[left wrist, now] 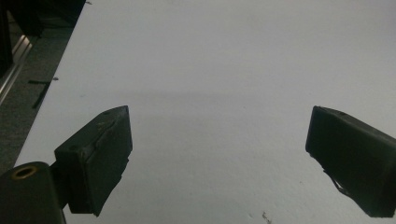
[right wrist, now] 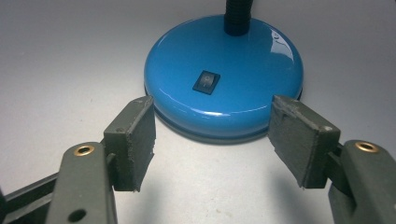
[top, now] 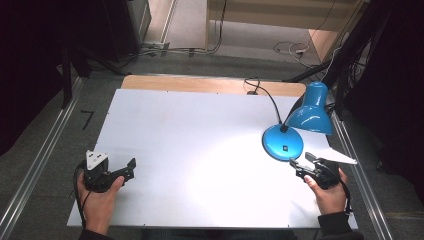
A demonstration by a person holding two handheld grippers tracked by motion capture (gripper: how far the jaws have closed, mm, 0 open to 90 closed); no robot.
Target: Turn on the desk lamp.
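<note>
lamp [top: 295, 127], blue, standing upright at the far right of the white desk [top: 200, 150], lit and throwing a bright pool beside itself. round glossy base [right wrist: 224, 93] flat on the desk, black rocker switch [right wrist: 206, 81] on its top, black gooseneck [right wrist: 239, 16] rising from the back of the base to the shade [top: 311, 112], cord [top: 260, 90] trailing off behind the lamp. probably weighted low in the base, so heavy for its size and stable; enamel smooth and likely slippery under hard pads; neck bendable, so a poor place to lift from. best hold judged to be across the base rim, or a single pad pressed on the switch. right gripper [right wrist: 212, 135] just in front of the base, jaws spread wide, one either side of the near rim, not touching, holding nothing. left gripper [top: 122, 172] well apart from the lamp, toward the opposite side of the desk, also gaping wide over bare surface, empty.
</note>
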